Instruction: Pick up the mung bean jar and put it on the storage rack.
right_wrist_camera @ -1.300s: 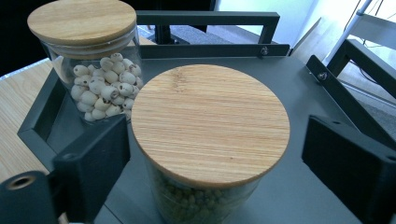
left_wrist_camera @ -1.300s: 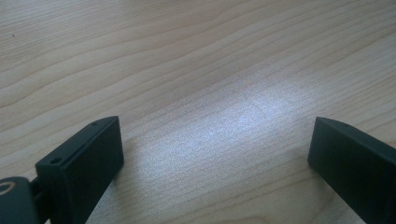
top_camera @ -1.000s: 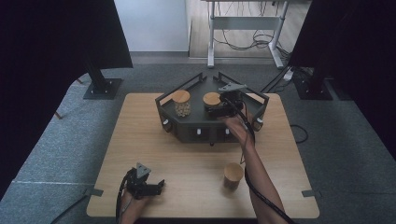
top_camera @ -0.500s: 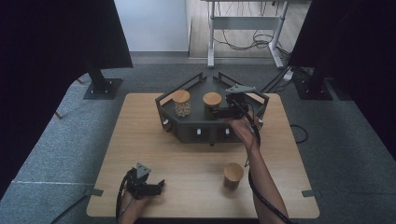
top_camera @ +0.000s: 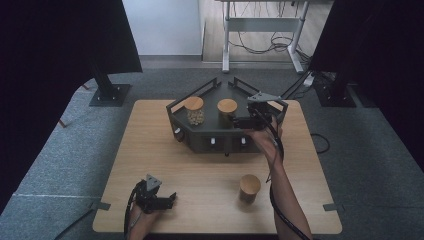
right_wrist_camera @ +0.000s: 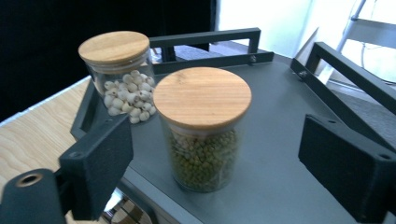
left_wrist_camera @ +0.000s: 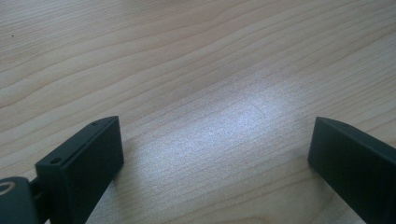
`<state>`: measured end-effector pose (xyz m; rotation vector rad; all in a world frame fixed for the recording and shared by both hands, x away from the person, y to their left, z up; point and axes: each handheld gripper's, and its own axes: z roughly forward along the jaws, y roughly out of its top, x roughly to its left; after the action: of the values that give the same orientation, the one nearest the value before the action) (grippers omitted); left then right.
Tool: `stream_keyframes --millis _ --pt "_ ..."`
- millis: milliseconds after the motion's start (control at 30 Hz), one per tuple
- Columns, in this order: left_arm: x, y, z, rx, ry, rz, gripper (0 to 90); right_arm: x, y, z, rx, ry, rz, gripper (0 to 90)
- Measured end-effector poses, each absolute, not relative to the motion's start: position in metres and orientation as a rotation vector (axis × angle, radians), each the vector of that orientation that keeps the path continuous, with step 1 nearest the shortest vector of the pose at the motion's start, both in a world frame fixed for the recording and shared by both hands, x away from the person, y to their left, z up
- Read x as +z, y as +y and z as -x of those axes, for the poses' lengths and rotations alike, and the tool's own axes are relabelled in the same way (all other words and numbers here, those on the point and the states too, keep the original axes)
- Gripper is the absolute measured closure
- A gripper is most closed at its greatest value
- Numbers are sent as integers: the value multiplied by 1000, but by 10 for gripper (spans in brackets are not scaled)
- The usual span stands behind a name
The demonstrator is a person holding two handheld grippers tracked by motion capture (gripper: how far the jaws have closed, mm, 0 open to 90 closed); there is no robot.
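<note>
Up on the dark tray (top_camera: 210, 131) at the far edge of the table (top_camera: 150, 150), the right gripper (top_camera: 244, 122) is sitting just beside the jar of green beans (right_wrist_camera: 203, 135), which stands upright with its wooden lid on, near the tray's front edge. From the right gripper view the jaws are spread wider than the jar, one on each side of it, and neither pad is touching the glass. So nothing's actually held right now. The jaws were closing a moment ago and then eased back open a bit, with the jar sat between them.

Behind that jar, toward the tray's far left rail, there's a second jar with white beans (right_wrist_camera: 122, 79), also lidded, well clear of the jaws.

Down at the near left corner of the table, the left gripper (top_camera: 161, 200) is low over the bare wood, jaws wide apart with nothing between them.

A small wooden cup (top_camera: 249, 187) stands alone toward the near right part of the table, next to the person's forearm.
</note>
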<state>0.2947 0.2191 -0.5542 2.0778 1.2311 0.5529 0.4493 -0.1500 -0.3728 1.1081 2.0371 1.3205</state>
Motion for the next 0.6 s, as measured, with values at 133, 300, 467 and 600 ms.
stream_keyframes --millis 133,300,467,600 --pt "-554 219 -295 553 1231 -2078 30 -372 -152 -445 1317 2019 -1108 70" --pt "-554 219 -295 553 1231 -2078 30 -369 -156 -435 1342 1985 -1077 111" --pt "-554 219 -295 553 1232 -2078 29 -367 -165 -428 1377 1961 -1059 128" --pt "-554 219 -295 553 1232 -2078 29 -366 -172 -424 1387 1953 -1060 139"
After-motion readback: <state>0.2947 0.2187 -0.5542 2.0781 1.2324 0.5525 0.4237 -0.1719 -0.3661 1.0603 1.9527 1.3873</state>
